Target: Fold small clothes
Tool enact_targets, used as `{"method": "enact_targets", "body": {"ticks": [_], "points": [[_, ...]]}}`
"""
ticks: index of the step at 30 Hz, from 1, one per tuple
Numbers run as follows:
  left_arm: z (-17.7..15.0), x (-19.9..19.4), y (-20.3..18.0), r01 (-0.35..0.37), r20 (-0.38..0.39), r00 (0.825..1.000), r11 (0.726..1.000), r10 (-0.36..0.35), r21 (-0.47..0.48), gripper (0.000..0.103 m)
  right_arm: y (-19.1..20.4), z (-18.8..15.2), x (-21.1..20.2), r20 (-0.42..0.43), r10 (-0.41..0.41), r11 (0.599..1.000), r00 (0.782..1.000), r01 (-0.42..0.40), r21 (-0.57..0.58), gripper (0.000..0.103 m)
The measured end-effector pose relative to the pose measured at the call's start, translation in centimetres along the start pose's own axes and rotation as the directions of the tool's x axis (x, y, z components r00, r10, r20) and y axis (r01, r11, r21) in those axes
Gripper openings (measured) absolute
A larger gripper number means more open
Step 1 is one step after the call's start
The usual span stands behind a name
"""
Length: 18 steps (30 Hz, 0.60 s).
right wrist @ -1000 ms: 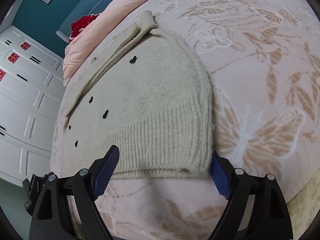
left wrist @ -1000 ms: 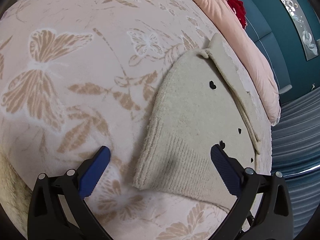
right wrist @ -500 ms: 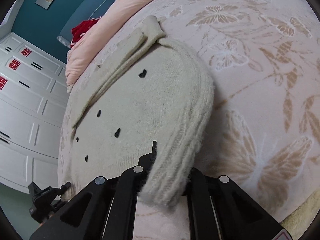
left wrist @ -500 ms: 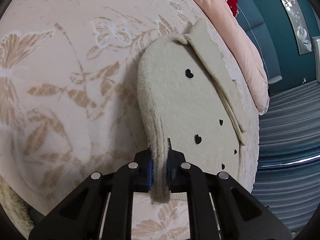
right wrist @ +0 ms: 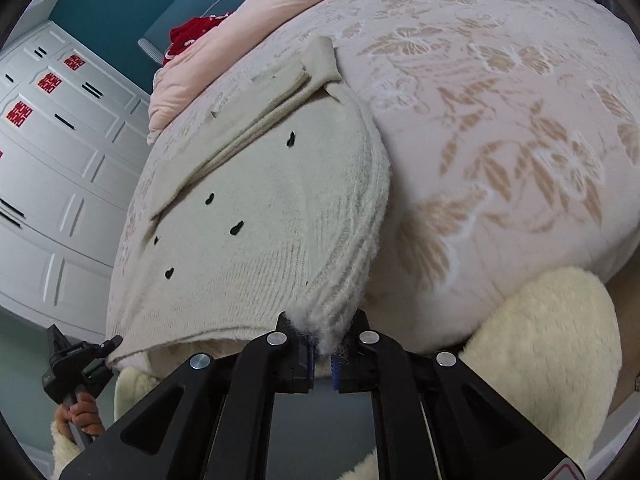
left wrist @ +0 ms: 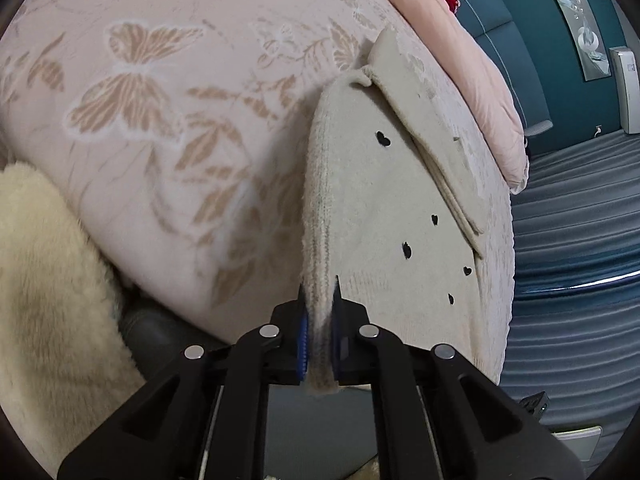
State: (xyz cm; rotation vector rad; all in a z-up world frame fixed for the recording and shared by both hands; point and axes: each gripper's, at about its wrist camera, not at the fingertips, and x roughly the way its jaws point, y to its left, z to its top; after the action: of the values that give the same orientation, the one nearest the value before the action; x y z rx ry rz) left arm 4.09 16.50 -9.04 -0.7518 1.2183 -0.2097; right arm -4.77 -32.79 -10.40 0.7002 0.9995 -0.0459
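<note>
On my left feed, the left gripper (left wrist: 319,344) has its fingers (left wrist: 303,340) pinched tight on the near hem of the cream knit sweater (left wrist: 384,216), a thick fold of fabric squeezed between the blue pads. The sweater runs from the grip toward 12 o'clock across the bed (left wrist: 168,128), which is covered in a pink spread with tan butterflies and leaves. Small black hearts (left wrist: 383,139) dot the knit, and a folded sleeve (left wrist: 436,148) lies along its edge toward 1 o'clock. A fluffy cream blanket (left wrist: 44,288) sits at 9 o'clock.

On my right feed, the right gripper (right wrist: 323,356) also has its fingers (right wrist: 337,368) clamped on a bunched corner of the sweater's ribbed hem. The hem stretches toward 9 o'clock, where the other gripper and the hand (right wrist: 82,416) holding it show at the sweater's far corner. A pink quilt (right wrist: 224,36) and white cabinets (right wrist: 52,160) lie beyond.
</note>
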Motion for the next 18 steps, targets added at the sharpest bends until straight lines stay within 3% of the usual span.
{"method": "enact_targets", "body": {"ticks": [5,7,8,9,10,14,16,17,18], "points": [[-1.6,2.4,0.4,-0.07,-0.033,0.997,0.998,0.07,0.004,0.013,-1.7,-1.8,2.3,-0.079,-0.042,0.998,0.996,0.046,0.05,0.013],[-1.4,3.7,-0.1,-0.086,-0.046,0.995,0.996,0.087,0.021,0.033,-1.3,-1.4,3.1,-0.086,-0.053,0.998,0.995,0.056,0.041,0.02],[-1.1,4.0,-0.2,-0.108,-0.036,0.993,0.994,0.108,0.021,0.058,-1.1,-1.1,3.3,-0.076,-0.058,0.997,0.995,0.061,0.036,0.038],[-1.0,4.2,-0.3,-0.113,-0.019,0.993,0.993,0.114,0.019,0.072,-0.9,-0.8,3.4,-0.063,-0.067,0.997,0.996,0.07,0.033,0.056],[-0.9,4.4,-0.4,-0.12,0.001,0.993,0.993,0.12,0.016,0.074,-0.8,-0.6,3.6,-0.047,-0.075,0.996,0.996,0.077,0.034,0.058],[-0.6,5.6,-0.4,-0.13,0.012,0.992,0.992,0.129,0.01,0.088,-1.2,-0.3,5.1,-0.067,-0.068,0.994,0.995,0.074,0.085,0.061],[-0.5,5.8,-0.6,-0.141,0.025,0.99,0.99,0.141,0.008,0.088,-1.3,-0.3,5.5,-0.07,-0.04,0.992,0.997,0.048,0.113,0.06],[-0.5,5.8,-0.7,-0.146,0.026,0.989,0.989,0.146,0.007,0.088,-1.2,-0.2,5.5,-0.064,-0.029,0.992,0.998,0.036,0.123,0.056],[-0.5,5.8,-0.8,-0.147,0.024,0.989,0.989,0.147,0.008,0.08,-1.1,0.0,5.4,-0.049,-0.018,0.992,0.999,0.024,0.125,0.039]]}}
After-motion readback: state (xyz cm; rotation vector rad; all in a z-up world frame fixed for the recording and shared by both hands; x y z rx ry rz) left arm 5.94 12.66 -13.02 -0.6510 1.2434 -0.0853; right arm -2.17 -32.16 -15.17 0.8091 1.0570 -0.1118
